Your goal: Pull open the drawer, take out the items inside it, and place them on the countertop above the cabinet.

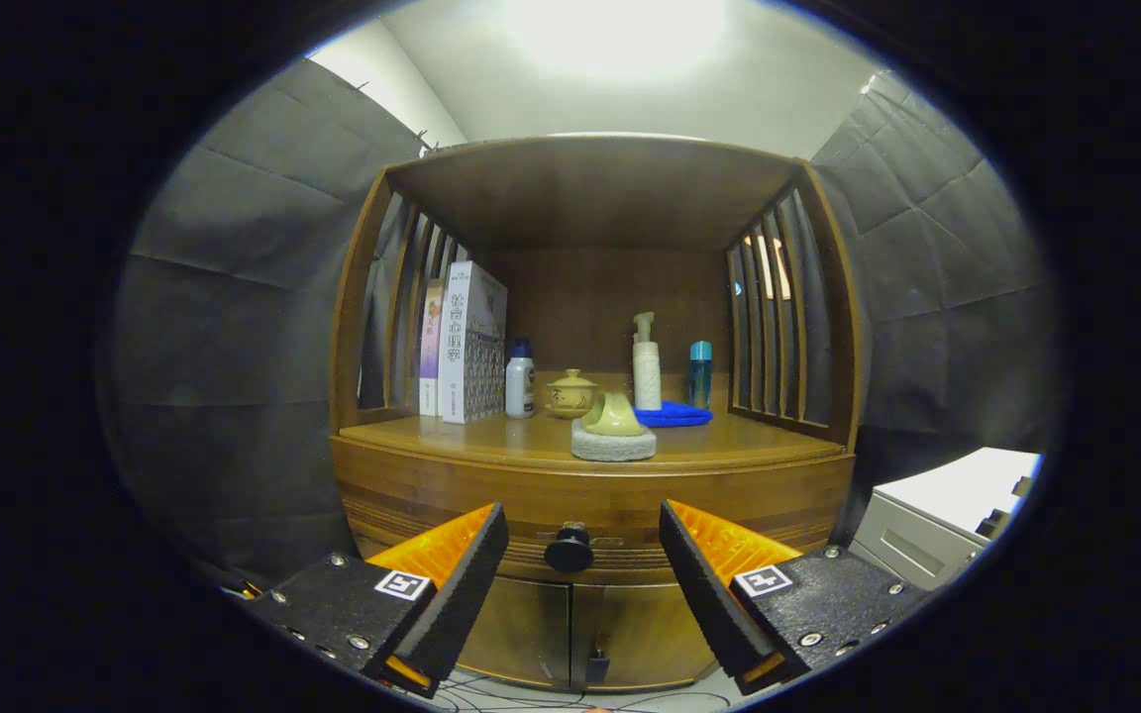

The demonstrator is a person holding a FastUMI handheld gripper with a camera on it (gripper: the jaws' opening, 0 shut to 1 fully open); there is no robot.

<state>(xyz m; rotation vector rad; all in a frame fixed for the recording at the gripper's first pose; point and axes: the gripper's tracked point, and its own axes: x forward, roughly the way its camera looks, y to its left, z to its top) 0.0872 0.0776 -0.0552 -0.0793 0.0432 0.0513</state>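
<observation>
Here the gripper (582, 555) is standing wide open, holding nothing, its fingers sitting on both sides of the drawer knob (569, 549), apart from it. The drawer (590, 505) is staying closed under the surface (491, 439).

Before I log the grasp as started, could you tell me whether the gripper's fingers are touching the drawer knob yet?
Apart. The gripper view shows the gripper open, with the drawer knob between its fingers and wood visible on both sides of the knob.

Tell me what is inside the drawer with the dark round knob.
That cannot be seen: the drawer is shut, so its front covers whatever it holds. Its knob sits between the open gripper fingers, which do not touch it.
</observation>
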